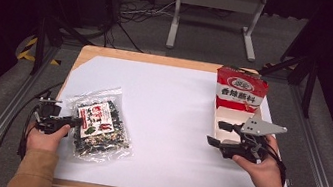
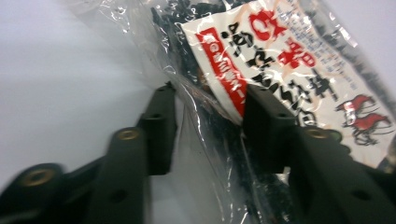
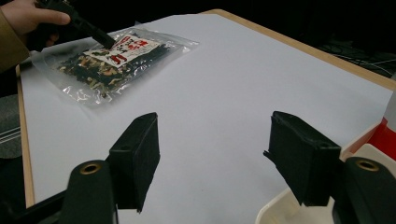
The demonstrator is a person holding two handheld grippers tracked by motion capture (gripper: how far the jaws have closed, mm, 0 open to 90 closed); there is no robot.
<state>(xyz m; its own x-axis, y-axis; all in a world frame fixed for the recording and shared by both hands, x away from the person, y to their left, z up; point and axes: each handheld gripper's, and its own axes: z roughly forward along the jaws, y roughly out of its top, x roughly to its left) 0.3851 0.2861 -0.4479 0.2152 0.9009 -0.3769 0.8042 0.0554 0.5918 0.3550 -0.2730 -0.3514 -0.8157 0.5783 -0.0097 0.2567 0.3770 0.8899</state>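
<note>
Left claw (image 2: 210,126) clamping clear snack bag (image 1: 98,126); right claw (image 3: 224,163) apart beside white tray (image 1: 224,114)

So the clear plastic bag (image 1: 98,127) is packed with dark dried bits, mostly black with some paler pieces mixed in, and has a white label (image 1: 94,118) with red and black characters on the front. It's lying flat on the white sheet (image 1: 174,125), over at its left side, turned a bit askew, crinkly edges spread out.
</note>
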